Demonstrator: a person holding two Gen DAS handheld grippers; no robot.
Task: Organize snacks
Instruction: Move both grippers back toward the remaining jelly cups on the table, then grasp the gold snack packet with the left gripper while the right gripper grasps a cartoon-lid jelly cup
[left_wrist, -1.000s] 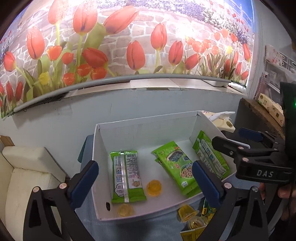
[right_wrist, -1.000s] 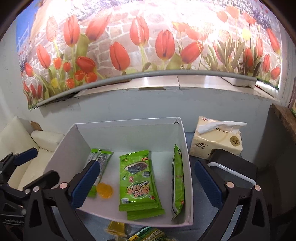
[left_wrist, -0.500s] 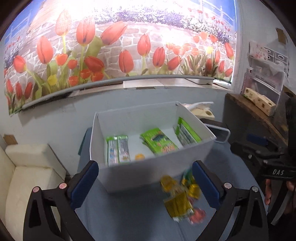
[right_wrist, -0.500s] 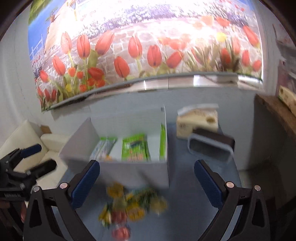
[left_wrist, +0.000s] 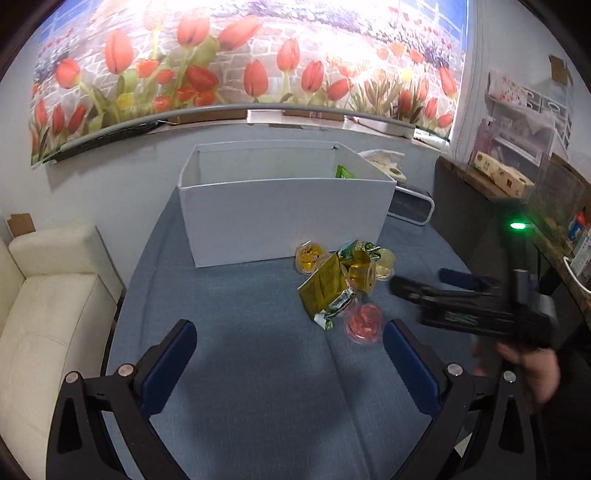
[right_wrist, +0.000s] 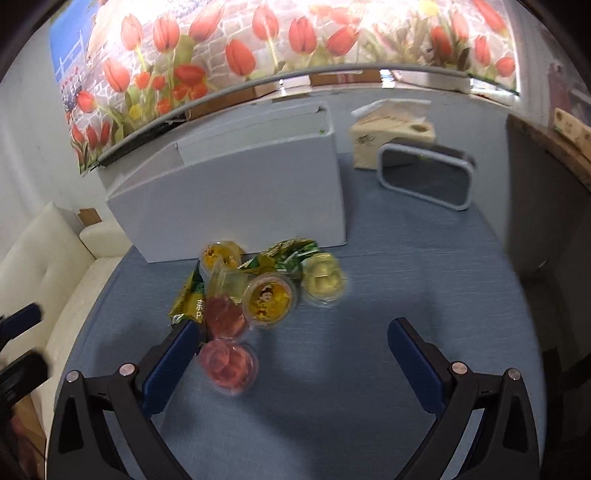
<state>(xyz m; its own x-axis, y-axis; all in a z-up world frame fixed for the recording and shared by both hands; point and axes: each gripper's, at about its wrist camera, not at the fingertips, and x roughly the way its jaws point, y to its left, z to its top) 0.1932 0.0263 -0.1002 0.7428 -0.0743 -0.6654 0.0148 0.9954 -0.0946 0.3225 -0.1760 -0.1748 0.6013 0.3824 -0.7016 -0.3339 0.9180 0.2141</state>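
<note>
A white box (left_wrist: 284, 218) (right_wrist: 236, 199) stands on the blue tablecloth; a green packet (left_wrist: 343, 172) peeks over its far right rim. In front of it lies a pile of snacks: a yellow-green packet (left_wrist: 327, 288) (right_wrist: 192, 301), yellow jelly cups (left_wrist: 310, 256) (right_wrist: 269, 299) and red jelly cups (left_wrist: 365, 319) (right_wrist: 229, 363). My left gripper (left_wrist: 291, 358) is open, low over the cloth, short of the pile. My right gripper (right_wrist: 293, 350) is open too, its left finger beside the red cups; it also shows at the right of the left wrist view (left_wrist: 424, 282).
A tissue box (right_wrist: 391, 133) and a grey-rimmed black container (right_wrist: 424, 177) sit right of the white box. A cream sofa (left_wrist: 48, 302) lies left of the table, a dark wooden shelf (left_wrist: 491, 192) to the right. A tulip mural covers the wall behind.
Both grippers have pulled back and down from above the box to the near side of the table. The snack pile on the cloth has come into view in front of them.
</note>
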